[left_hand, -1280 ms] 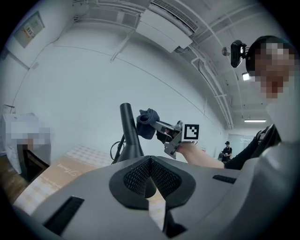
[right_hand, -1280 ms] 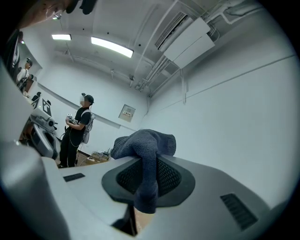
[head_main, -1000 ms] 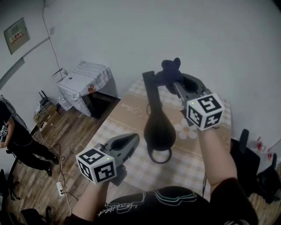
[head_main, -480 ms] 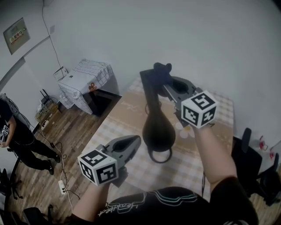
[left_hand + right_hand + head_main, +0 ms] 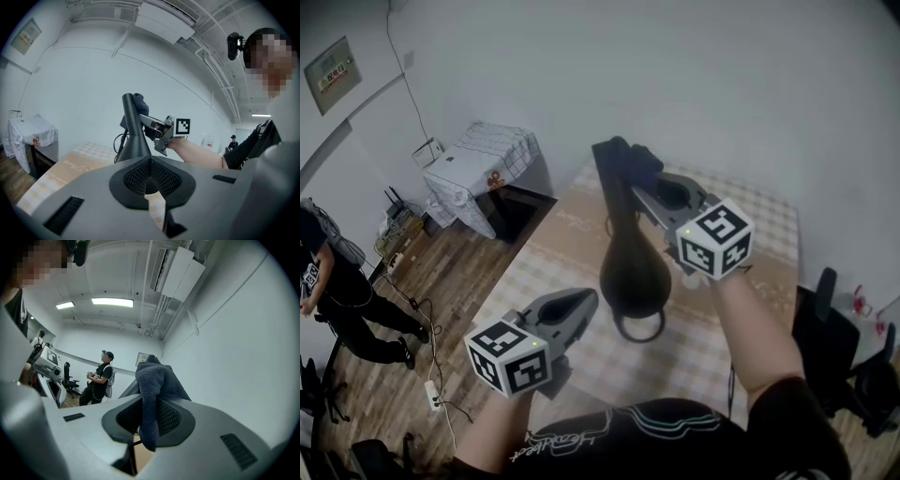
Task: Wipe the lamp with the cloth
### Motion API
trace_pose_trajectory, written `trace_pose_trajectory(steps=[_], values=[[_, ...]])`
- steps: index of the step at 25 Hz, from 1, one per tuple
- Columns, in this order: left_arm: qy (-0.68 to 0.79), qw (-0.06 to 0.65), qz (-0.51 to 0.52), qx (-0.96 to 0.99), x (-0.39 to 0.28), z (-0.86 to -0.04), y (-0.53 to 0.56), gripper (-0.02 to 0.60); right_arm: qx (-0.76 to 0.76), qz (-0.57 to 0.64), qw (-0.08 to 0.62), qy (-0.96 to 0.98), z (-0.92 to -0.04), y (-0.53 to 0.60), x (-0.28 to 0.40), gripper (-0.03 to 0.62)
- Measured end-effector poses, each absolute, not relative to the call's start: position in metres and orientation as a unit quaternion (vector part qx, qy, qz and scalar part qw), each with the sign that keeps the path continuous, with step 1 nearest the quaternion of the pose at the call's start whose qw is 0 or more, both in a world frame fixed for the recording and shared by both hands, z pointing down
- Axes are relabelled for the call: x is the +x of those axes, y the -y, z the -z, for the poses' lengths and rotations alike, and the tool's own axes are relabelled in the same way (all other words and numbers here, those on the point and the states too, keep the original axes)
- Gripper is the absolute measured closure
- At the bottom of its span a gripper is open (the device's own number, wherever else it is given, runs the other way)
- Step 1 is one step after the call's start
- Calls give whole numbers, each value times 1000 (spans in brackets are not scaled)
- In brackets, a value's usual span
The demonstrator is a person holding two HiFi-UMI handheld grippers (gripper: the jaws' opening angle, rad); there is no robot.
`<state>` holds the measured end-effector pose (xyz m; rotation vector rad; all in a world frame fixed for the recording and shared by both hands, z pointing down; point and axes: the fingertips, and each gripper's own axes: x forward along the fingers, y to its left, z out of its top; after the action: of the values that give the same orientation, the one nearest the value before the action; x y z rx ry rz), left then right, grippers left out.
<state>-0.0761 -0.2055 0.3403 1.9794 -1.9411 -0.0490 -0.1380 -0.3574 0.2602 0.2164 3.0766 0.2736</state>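
Cloth (image 5: 639, 164) further left against lamp (image 5: 635, 272), tight in right gripper (image 5: 643, 185); left gripper (image 5: 584, 302) closed.

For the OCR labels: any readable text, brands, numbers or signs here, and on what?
Nothing can be quoted.
Wall sign: print too small to read.
Tablecloth: one cursive word, too blurred to read.
Shirt: script print, not legible.
Marker cubes: coded squares only, no words.
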Motion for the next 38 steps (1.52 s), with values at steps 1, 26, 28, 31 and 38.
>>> trace_pose_trajectory(steps=[1,26,28,31,38], values=[[689,184,18,701,-76,-341,205,583,73,-91,20,-993,-263,356,-137,537],[692,192,34,695,-50,-360,211,583,140,-105,-36,-984,-332,343,-93,537],[693,192,37,694,-46,-362,212,583,146,-105,-40,-983,-337,342,-88,537],[691,194,38,695,-41,-366,214,583,151,-92,-45,-983,-344,343,-80,537],[687,195,42,698,-32,-376,215,583,147,-87,-70,-983,-371,347,-59,537]])
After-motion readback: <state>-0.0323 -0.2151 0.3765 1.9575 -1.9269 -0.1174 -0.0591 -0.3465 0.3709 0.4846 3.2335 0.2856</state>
